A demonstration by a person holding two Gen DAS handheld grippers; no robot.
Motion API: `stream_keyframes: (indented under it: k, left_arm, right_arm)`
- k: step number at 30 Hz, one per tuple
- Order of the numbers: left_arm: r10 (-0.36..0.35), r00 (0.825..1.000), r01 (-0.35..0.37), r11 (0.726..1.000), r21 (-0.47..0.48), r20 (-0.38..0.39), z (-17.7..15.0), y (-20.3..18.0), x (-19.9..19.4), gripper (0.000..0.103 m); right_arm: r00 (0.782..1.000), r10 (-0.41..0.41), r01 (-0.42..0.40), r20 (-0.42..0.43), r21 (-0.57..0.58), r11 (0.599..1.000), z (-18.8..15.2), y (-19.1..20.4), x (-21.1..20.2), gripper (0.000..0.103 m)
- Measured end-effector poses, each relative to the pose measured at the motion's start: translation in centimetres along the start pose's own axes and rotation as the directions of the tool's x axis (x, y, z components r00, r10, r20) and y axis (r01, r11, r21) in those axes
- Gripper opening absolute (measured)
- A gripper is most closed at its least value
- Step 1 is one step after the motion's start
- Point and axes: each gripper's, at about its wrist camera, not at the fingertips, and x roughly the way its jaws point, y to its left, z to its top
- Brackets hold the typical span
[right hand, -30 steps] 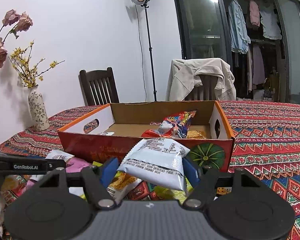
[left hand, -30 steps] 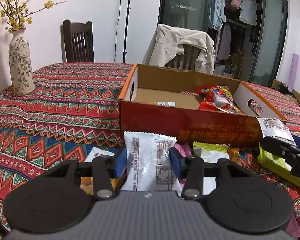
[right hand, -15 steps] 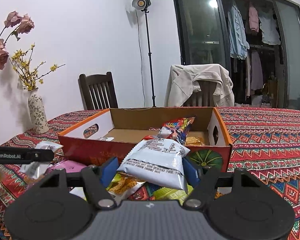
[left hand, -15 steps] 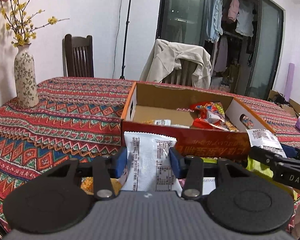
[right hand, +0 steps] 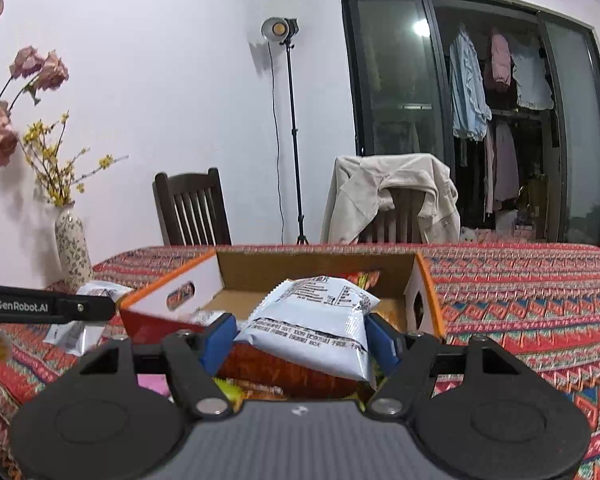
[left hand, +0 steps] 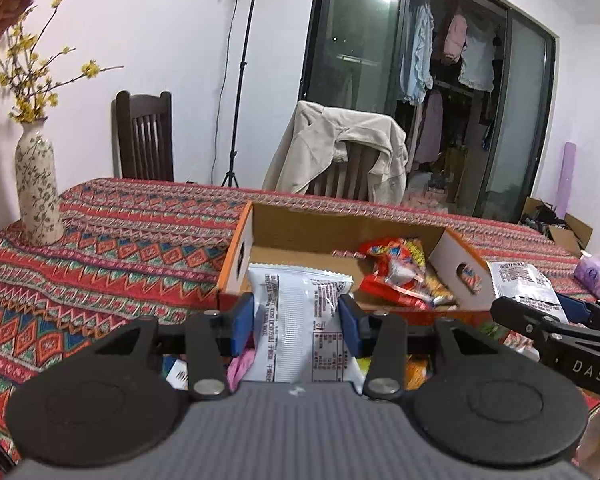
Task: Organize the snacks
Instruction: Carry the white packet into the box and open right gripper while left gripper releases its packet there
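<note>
Both grippers, left gripper (left hand: 296, 322) and right gripper (right hand: 298, 342), each clamp a white snack packet (left hand: 300, 320) over the cardboard box (left hand: 236, 256), already part-filled, with more snacks loose on the table's near edge.

Left tool (left hand: 296, 322): blue pads clamped on both sides of upright white snack packet (left hand: 300, 320), tool aimed slightly downward. Right tool (right hand: 298, 340): jaws wider, pads pressed on sides of white snack packet lying flat and tilted (right hand: 312, 336). Each tool's black finger visible at edge of other's view, side by side, apart.
</note>
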Motion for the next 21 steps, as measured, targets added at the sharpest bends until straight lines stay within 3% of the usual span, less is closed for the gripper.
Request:
stream_keyframes:
  k: [7,21]
  left_arm:
    - [-0.022,0.999,0.021,1.000,0.007,0.034,2.7,-1.4,0.7,0.046]
    - [0.023,0.998,-0.021,0.999,-0.039,0.060,7.4,-3.2,5.6,0.046]
  right_arm:
    - [0.999,-0.023,0.022,0.025,0.013,1.000,2.9,-0.6,1.0,0.070]
    - [0.997,-0.075,0.074,0.019,0.043,0.996,6.7,-1.7,7.4,0.070]
